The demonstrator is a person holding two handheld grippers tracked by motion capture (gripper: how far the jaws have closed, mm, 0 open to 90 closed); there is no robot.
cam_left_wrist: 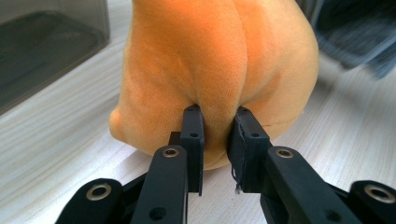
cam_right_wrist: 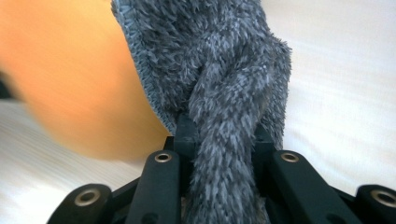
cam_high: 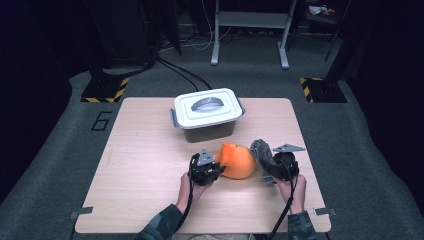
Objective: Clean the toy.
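Note:
An orange cloth (cam_high: 236,160) sits bunched in a mound on the wooden table (cam_high: 145,165), near its front middle. My left gripper (cam_high: 214,167) is at the mound's left side, shut on a fold of the orange cloth (cam_left_wrist: 219,70) pinched between its pads (cam_left_wrist: 192,135). To the right, a grey fluffy cloth (cam_high: 262,151) stands up from my right gripper (cam_high: 272,167), which is shut on it. In the right gripper view the grey fluffy cloth (cam_right_wrist: 224,93) hides the fingertips, and the orange cloth (cam_right_wrist: 70,84) lies blurred to the left.
A dark plastic box with a white clip-on lid and grey handle (cam_high: 207,111) stands at the table's back middle, just beyond the cloths. The same box (cam_left_wrist: 42,46) appears at the left gripper view's upper left. Carpet, cables and stand legs lie beyond the table.

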